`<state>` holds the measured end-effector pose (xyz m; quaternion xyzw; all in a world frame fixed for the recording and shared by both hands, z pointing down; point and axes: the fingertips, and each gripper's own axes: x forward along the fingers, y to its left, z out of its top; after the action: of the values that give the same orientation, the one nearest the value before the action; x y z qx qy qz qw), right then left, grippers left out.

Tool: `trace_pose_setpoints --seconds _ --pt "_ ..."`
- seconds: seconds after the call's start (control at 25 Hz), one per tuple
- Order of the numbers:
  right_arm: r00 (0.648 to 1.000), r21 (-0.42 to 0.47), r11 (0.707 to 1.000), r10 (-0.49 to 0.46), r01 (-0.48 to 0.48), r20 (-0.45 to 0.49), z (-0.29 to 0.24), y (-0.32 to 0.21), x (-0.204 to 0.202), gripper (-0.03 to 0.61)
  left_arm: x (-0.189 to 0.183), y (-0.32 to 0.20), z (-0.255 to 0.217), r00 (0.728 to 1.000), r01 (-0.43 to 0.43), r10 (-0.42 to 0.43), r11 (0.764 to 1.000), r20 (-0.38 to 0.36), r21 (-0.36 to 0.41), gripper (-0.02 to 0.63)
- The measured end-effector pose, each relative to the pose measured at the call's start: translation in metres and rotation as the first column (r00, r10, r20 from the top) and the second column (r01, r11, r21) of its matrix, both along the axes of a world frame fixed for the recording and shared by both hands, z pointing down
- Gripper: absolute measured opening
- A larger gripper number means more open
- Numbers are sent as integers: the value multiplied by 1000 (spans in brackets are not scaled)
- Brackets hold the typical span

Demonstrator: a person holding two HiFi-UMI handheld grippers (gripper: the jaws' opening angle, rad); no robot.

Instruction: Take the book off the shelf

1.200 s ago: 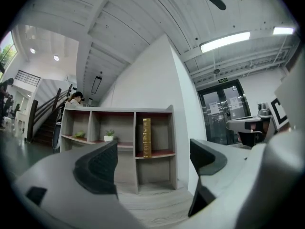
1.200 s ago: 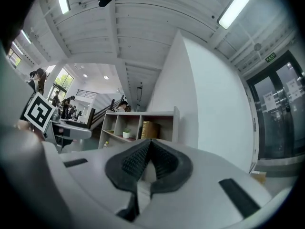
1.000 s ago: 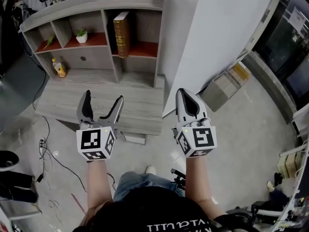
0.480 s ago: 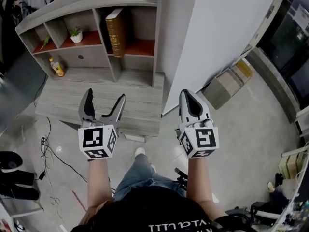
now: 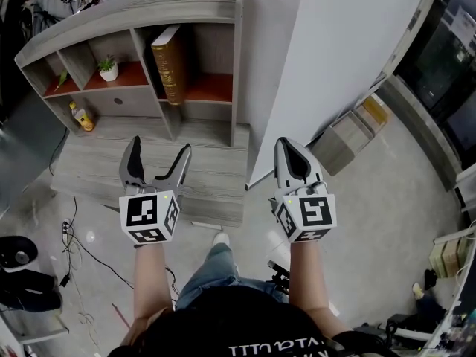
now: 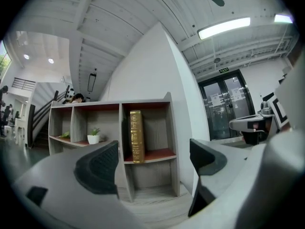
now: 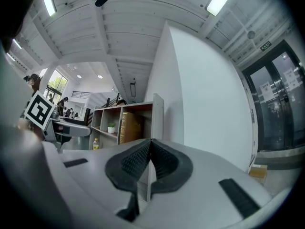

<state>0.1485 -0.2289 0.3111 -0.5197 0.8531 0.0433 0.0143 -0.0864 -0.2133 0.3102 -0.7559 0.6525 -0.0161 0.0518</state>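
1. Brown gilt book (image 5: 169,64): upright in the right-hand upper compartment of the grey shelf (image 5: 134,6), untouched
2. Left gripper (image 5: 158,156): jaws wide, empty, well short of the book
3. Right gripper (image 5: 291,153): jaws closed on nothing
4. Step in hand, as judged: approach; next move calls for carrying the open jaws forward to straddle the spine

Brown-gold book (image 5: 168,64), grey wood-grain shelf (image 5: 236,65) (red boards), yellow bottle (image 5: 79,115).

I count one grey wooden shelf unit (image 5: 149,10), far ahead. In it: one tall brown book with gilt spine (image 5: 168,64), one small green plant in white pot (image 5: 108,68), one yellow bottle (image 5: 81,116).
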Motion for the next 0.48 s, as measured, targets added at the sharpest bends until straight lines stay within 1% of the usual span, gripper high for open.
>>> trace_pose_setpoints --seconds 0.32,0.48 --pt "999 15 1000 -9 9 -40 -10 -64 -15 12 -14 -69 -7 1000 11 -11 1000 -16 8 468" --pt "999 14 1000 -3 3 -43 -12 -97 -22 12 -23 -104 -7 1000 14 -14 1000 -26 10 468"
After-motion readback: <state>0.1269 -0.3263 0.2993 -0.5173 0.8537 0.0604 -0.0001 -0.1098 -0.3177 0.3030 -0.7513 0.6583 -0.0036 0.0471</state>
